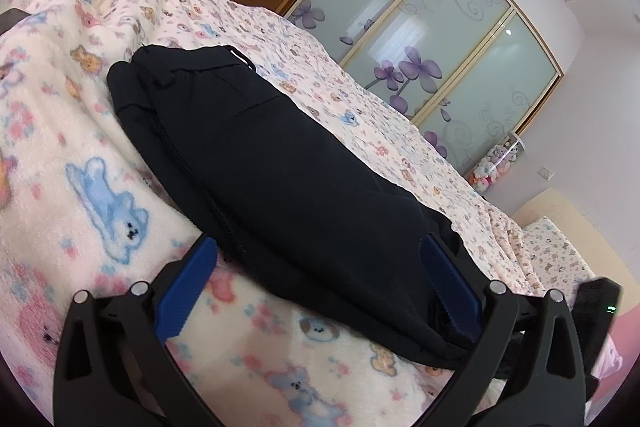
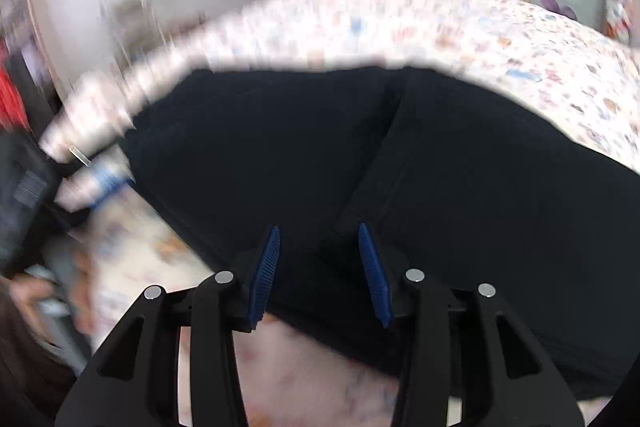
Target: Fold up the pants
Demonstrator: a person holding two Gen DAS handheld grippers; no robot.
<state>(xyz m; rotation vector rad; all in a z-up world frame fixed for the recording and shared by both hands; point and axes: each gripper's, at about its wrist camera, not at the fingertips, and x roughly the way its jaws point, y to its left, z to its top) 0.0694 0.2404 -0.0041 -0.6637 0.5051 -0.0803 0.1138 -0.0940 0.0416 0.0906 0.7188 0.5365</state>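
Black pants [image 1: 280, 163] folded into a long thick bundle on the bear-print blanket [image 1: 80, 155] — 1 seam visible. Left gripper [image 1: 320, 251] spread wide, bundle end between its fingers, pads not pressing. Right gripper [image 2: 318, 239] part open — pants just beyond its fingertips, nothing gripped.

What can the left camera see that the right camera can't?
Only the left wrist view shows the blue bunny on the blanket, the plush toys by the wall and the pants' waistband. Only the right wrist view shows a blurry black box at its left edge. Both show the black pants on the patterned blanket, the flowered wardrobe doors and an open gripper.
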